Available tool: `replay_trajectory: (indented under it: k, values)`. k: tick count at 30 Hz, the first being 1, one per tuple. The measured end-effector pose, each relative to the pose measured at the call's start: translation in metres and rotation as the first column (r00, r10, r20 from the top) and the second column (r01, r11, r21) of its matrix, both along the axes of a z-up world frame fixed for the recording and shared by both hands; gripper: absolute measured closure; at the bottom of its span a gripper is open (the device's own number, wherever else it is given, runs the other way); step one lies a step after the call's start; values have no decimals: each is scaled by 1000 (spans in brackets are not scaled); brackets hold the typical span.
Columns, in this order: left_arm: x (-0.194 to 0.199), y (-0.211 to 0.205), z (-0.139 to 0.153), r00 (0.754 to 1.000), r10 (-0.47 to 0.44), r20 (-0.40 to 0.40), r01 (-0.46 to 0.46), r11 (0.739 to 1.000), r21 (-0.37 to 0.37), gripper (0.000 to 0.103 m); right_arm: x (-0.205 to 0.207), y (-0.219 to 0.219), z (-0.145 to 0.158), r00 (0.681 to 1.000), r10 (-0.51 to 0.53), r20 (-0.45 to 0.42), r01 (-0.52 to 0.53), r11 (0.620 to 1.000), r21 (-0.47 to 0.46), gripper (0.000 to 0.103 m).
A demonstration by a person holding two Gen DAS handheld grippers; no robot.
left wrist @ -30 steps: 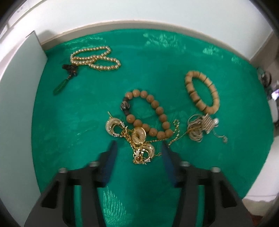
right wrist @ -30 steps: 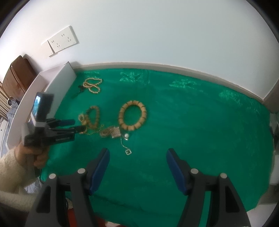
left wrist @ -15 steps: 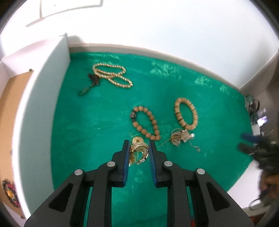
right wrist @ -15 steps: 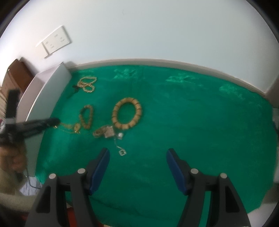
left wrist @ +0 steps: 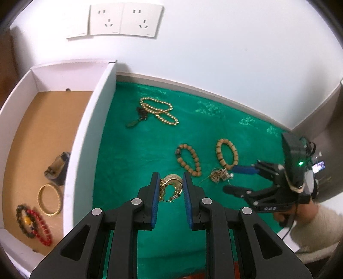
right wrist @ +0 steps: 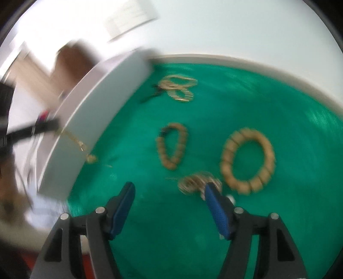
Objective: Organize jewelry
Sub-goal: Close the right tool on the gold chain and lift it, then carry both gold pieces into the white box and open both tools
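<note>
A green cloth (left wrist: pixel 133 163) covers the worktop and serves as the landmark. Behind its far edge rises a plain white wall (left wrist: pixel 225 49). On that wall, above the cloth's far left corner, sits a pair of white wall sockets (left wrist: pixel 124 20) side by side. Past the cloth's right edge, where the wall ends, stands a grey-brown panel (left wrist: pixel 330 120), and near its foot is a small lit screen (left wrist: pixel 318 166). In the right wrist view all of it is blurred.
</note>
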State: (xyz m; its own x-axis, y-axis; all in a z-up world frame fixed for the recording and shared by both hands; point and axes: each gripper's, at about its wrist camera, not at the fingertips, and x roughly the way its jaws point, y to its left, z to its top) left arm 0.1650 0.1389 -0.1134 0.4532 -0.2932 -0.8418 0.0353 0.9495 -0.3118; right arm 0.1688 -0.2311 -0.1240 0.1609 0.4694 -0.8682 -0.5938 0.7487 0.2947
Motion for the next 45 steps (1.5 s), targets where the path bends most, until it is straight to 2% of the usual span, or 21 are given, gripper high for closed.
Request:
replay_trajectory:
  k: [2,4,6,7,9,11,12,15,20,24,28,32,36,42,44,45]
  values:
    - [-2,4,0,1000,15,-6,-15,1000,-6,84,3,15,-9,992,122,13,-121,992,-37,36]
    - [-4,9,0,999,31,-10,-31,999,-14,84,8,24,-22,982,191,11,-188,977,-100,46]
    - [-7,15,2,999,44,-10,-45,999,-27,84,9,30,-37,970,241,10,-235,956,-178,57]
    - [-9,16,3,999,48,-9,-48,998,-29,84,8,31,-43,964,264,16,-255,942,-220,60]
    - [-12,16,4,999,50,-8,-50,998,-25,84,5,30,-46,955,293,47,-273,931,-242,63]
    - [-13,17,4,999,50,-16,-50,998,-26,84,7,26,-45,964,260,62,-236,937,-259,89]
    - [-14,17,4,998,51,-22,-51,998,-27,84,10,24,-43,970,237,56,-216,944,-250,94]
    - [-15,15,7,998,51,-31,-52,998,-31,84,15,13,-29,984,167,55,-152,967,-204,95]
    - [-19,17,23,999,45,-16,-46,998,-41,84,14,-2,19,998,52,42,-48,996,-75,96]
    - [-24,23,43,998,57,2,-56,995,-82,84,9,-3,64,999,5,49,-7,999,32,96]
    - [-31,35,77,995,87,51,-80,989,-121,84,8,12,102,998,-5,68,-2,995,103,96]
    - [-39,56,110,985,143,93,-131,983,-126,84,13,35,131,997,10,78,-20,990,138,96]
    - [-50,94,144,962,242,127,-230,968,-98,84,26,69,165,993,62,103,-82,976,200,98]
    - [-63,153,157,907,393,151,-389,920,-58,84,42,138,214,960,188,207,-237,939,249,101]
    - [-69,164,155,894,423,150,-419,906,-57,84,47,158,219,946,237,221,-285,934,216,101]
    - [-73,167,154,890,430,151,-426,903,-59,84,50,166,215,941,274,200,-311,933,182,101]
